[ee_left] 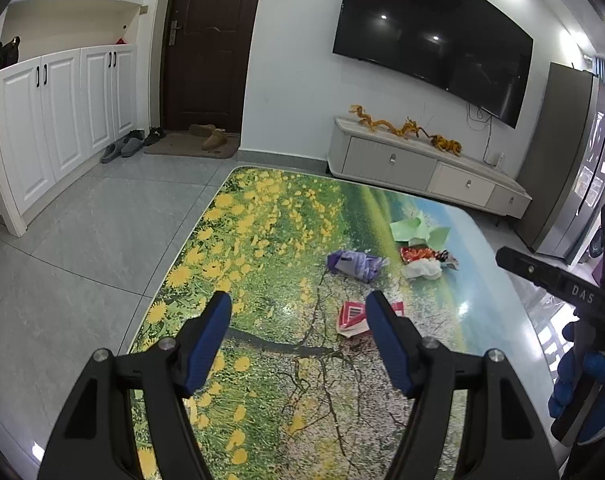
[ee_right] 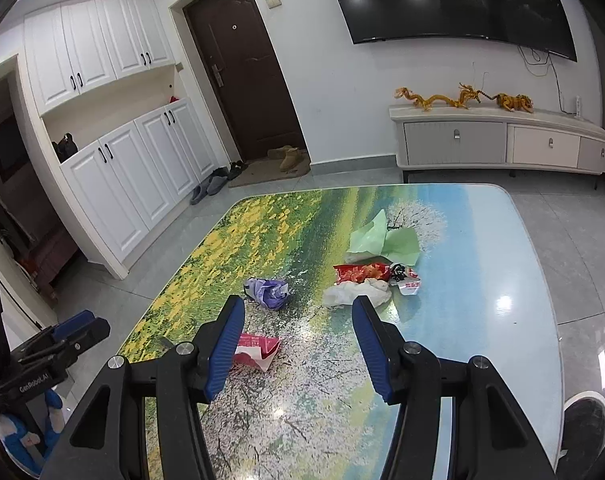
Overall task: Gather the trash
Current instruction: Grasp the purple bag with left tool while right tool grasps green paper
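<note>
Heading for the crumpled pink-and-white paper wrapper (ee_left: 352, 317); left gripper (ee_left: 298, 316) and right gripper (ee_right: 298, 320) both released, empty; I'd straddle the wrapper's folded edge first, then work outward to the purple bag (ee_right: 268, 292) beyond it.

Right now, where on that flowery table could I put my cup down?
The table is bare along its right, sky-blue side, right of the green paper, and on the yellow-flower strip left of the purple wrapper. The middle is crowded: red snack bag, white bag, pink packet.
</note>
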Demonstrator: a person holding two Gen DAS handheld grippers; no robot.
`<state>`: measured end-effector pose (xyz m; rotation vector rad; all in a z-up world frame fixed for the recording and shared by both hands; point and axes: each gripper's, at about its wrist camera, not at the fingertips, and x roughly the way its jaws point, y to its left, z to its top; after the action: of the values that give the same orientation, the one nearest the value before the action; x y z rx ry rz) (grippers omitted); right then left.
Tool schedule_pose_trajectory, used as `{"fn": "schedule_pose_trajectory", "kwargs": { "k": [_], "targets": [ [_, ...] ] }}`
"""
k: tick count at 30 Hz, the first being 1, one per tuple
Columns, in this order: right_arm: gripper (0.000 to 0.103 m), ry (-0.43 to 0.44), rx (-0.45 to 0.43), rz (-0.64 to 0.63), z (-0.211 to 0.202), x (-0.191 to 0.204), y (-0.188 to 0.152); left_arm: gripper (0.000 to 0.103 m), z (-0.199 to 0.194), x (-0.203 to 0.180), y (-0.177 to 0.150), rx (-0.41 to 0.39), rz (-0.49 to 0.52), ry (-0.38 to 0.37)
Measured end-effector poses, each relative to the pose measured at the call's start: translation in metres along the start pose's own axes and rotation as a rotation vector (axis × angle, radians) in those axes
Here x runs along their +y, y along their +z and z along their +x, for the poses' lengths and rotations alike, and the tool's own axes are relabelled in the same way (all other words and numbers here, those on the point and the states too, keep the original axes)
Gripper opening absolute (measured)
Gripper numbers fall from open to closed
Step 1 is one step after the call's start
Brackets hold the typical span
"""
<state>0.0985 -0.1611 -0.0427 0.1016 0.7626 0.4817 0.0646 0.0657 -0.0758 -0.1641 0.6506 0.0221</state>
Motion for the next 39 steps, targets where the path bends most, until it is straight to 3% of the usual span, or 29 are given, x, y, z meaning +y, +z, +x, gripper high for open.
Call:
{"fn": "schedule_pose_trajectory", "kwargs": {
  "k": [11, 24, 30, 39],
  "targets": [
    [0.054, 0.015, 0.069, -0.021, 0.049, 0.000, 0.005, 0.068, 0.044, 0.012, 0.013, 0.046, 0.033, -0.032],
    [0.054, -0.031, 0.057, -0.059, 0.066, -0.032, 0.027, 0.068, 0.113, 0.019, 0.045, 0.157, 0.094, -0.233],
    [0.054, -0.048, 0.086, 0.001, 0.086, -0.072, 0.029, 0.068, 0.146, -0.015, 0.057, 0.208, 0.219, -0.355],
    [0.054, -0.072, 0.104, 0.024, 0.111, -0.110, 0.042, 0.068, 0.185, -0.053, 0.055, 0.268, 0.385, -0.430]
  ]
}}
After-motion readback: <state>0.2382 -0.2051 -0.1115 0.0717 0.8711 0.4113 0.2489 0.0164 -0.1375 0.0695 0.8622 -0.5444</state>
